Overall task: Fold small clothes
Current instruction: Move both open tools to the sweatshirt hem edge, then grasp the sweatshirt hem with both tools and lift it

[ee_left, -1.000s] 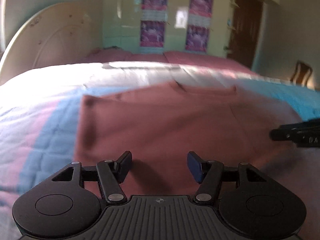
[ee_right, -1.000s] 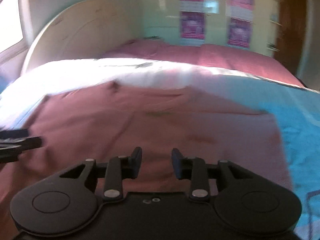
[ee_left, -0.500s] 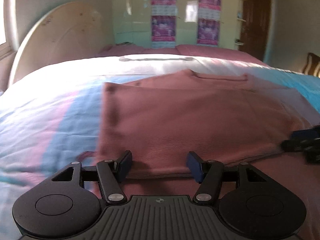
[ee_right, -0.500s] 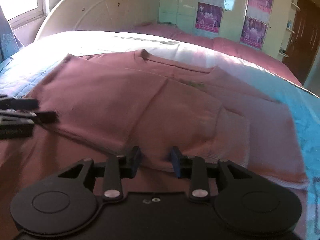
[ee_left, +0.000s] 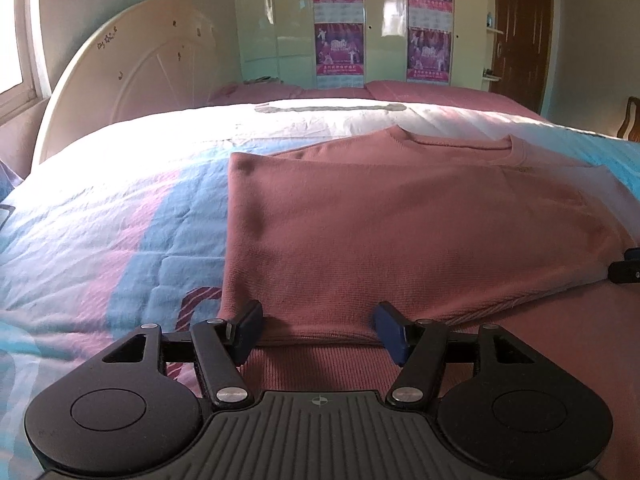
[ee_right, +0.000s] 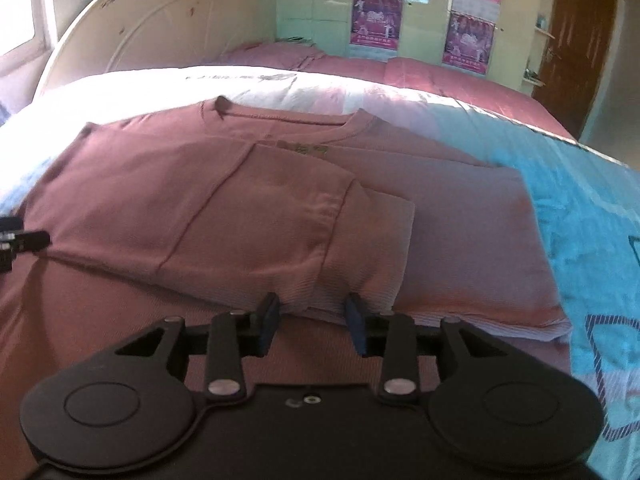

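While both wrist cameras look down across the bed [ee_left: 120,216], I note the dusty-pink shirt [ee_left: 400,232] lying flat on the striped blue and pink quilt, collar toward the headboard [ee_left: 136,76], with one layer folded over the body. My left gripper [ee_left: 318,330] stands fairly wide, its blue pads either side of the folded hem near the shirt's left edge; no cloth is pinched between them as far as I can see. My right gripper [ee_right: 313,322] sits narrower with its jaws opening, the folded sleeve end lying in the gap; whether the pads touch the fabric I cannot tell, as the fold's underside is hidden by the fingers. Each gripper shows only as a dark sliver at the other view's edge, cut off by the frame. Right view is soft with blur, so the small mark below the collar [ee_right: 308,150] is unreadable. Posters [ee_left: 338,20] on the wardrobe behind are too small to read.
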A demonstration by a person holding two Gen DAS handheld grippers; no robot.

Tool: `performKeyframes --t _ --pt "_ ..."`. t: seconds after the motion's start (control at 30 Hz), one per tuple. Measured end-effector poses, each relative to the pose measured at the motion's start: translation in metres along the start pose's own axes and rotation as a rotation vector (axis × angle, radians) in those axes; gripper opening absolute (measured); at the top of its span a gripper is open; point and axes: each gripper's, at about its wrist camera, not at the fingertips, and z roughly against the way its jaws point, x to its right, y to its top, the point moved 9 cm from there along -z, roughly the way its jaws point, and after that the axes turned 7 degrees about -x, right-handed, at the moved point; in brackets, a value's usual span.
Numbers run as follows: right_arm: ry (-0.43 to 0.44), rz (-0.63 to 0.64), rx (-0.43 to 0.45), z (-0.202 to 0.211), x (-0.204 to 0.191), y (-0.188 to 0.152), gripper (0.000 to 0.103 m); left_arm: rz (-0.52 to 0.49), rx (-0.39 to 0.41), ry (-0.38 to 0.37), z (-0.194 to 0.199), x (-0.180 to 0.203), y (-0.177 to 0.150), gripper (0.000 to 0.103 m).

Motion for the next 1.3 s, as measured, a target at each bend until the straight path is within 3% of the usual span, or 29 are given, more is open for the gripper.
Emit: performKeyframes --t 0.1,0.13,0.17,0.2,0.33,0.47,0.5,0.57,0.6,0.73,0.9,1.0,1.07,1.2,1.23,1.27,1.3 --pt "0.01 0.02 -0.023 0.004 0.0 -0.006 0.045 -0.019 -0.012 0.03 0.005 0.003 -0.001 0.064" --pt "0.014 0.017 -0.026 0.008 0.001 -0.008 0.048 -0.026 -0.025 0.048 0.009 0.004 -0.002 0.074" --pt "0.017 0.01 -0.02 0.016 0.004 -0.012 0.055 -0.035 -0.041 0.068 0.013 0.005 -0.005 0.091" --pt "0.021 -0.001 -0.003 0.025 0.008 -0.015 0.057 -0.051 -0.043 0.085 0.019 0.007 -0.009 0.094" --pt "0.039 -0.079 0.028 0.059 0.03 -0.04 0.054 -0.087 -0.02 0.083 0.049 0.016 -0.035 0.095" --pt "0.061 -0.141 0.053 0.099 0.061 -0.072 0.048 -0.04 0.002 0.039 0.094 0.01 -0.074 0.094" --pt "0.07 -0.173 0.057 0.111 0.074 -0.085 0.046 -0.019 -0.006 0.009 0.103 0.007 -0.085 0.09" --pt "0.109 -0.252 0.05 0.129 0.097 -0.11 0.046 0.053 -0.049 -0.059 0.119 -0.004 -0.11 0.062" --pt "0.14 -0.294 0.042 0.136 0.109 -0.124 0.047 0.093 -0.062 -0.089 0.126 -0.009 -0.12 0.06" --pt "0.231 -0.435 0.001 0.155 0.142 -0.183 0.047 0.241 -0.102 -0.192 0.145 -0.026 -0.16 0.06" --pt "0.347 -0.598 -0.025 0.161 0.148 -0.235 0.042 0.403 -0.102 -0.386 0.163 -0.025 -0.194 0.059" --pt "0.444 -0.673 -0.003 0.167 0.138 -0.25 0.04 0.516 -0.101 -0.507 0.168 -0.024 -0.208 0.056" --pt "0.496 -0.692 -0.001 0.169 0.13 -0.256 0.038 0.594 -0.11 -0.572 0.167 -0.024 -0.217 0.048" --pt "0.543 -0.711 -0.009 0.165 0.126 -0.255 0.027 0.633 -0.105 -0.59 0.165 -0.018 -0.221 0.047" --pt "0.554 -0.719 -0.009 0.163 0.128 -0.252 0.024 0.625 -0.105 -0.585 0.165 -0.015 -0.219 0.042" --pt "0.568 -0.72 -0.011 0.16 0.127 -0.248 0.011 0.607 -0.109 -0.582 0.166 -0.011 -0.218 0.009" --pt "0.579 -0.71 -0.017 0.158 0.125 -0.245 0.008 0.588 -0.113 -0.567 0.167 -0.009 -0.218 0.006"
